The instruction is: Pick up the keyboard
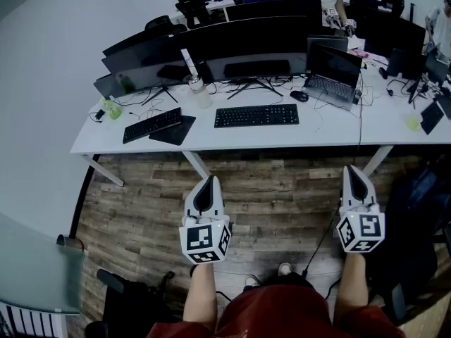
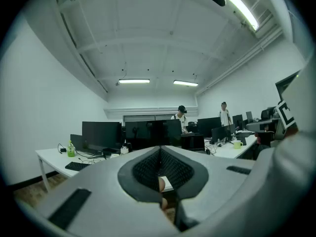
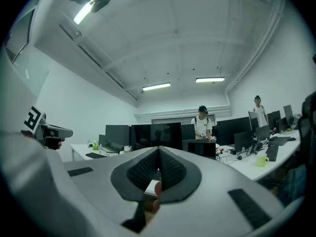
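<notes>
The keyboard (image 1: 257, 115) runs nine-to-three. It's at one o'clock from the left gripper (image 1: 209, 183) and eleven from the right gripper (image 1: 354, 172). Both are closed, empty.

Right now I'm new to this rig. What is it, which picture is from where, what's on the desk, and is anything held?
There is no robot: a person holds a two-jaw gripper in each hand. The head view looks down from a head camera and shows the left gripper and right gripper over the floor, short of the desk. The other two views ride on the grippers, each looking along its jaws. On the desk are monitors, a laptop, a bottle, a middle keyboard and a left keyboard. Both grippers are shut and hold nothing.
</notes>
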### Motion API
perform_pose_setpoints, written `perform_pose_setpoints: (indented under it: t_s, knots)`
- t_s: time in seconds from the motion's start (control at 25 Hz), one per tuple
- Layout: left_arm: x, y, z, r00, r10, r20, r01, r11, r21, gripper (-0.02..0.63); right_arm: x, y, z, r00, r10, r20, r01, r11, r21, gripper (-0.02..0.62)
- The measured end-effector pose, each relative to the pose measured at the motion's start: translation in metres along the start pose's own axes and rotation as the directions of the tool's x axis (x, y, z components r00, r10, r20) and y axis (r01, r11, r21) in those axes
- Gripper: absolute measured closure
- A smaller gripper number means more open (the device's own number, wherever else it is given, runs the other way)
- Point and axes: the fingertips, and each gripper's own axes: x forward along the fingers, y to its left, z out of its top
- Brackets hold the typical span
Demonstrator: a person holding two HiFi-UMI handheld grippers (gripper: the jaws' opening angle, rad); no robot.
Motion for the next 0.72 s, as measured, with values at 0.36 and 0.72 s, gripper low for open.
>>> perform_pose_setpoints:
  t_s: [0.36, 0.72]
  knots:
    - [0.024, -0.03, -0.006, 1.0, 0.019, -0.019, -0.019, 1.0, 0.023, 0.6, 0.024, -0.031, -0.011, 0.999, 0.038, -0.014, -0.038, 0.999, 0.012, 0.6]
    - [0.039, -0.046, -0.022, 0.997, 0.059, -0.057, -0.058, 0.998, 0.027, 0.6, 0.049, -0.049, -0.029, 0.996, 0.081, -0.039, -0.078, 0.995, 0.057, 0.6]
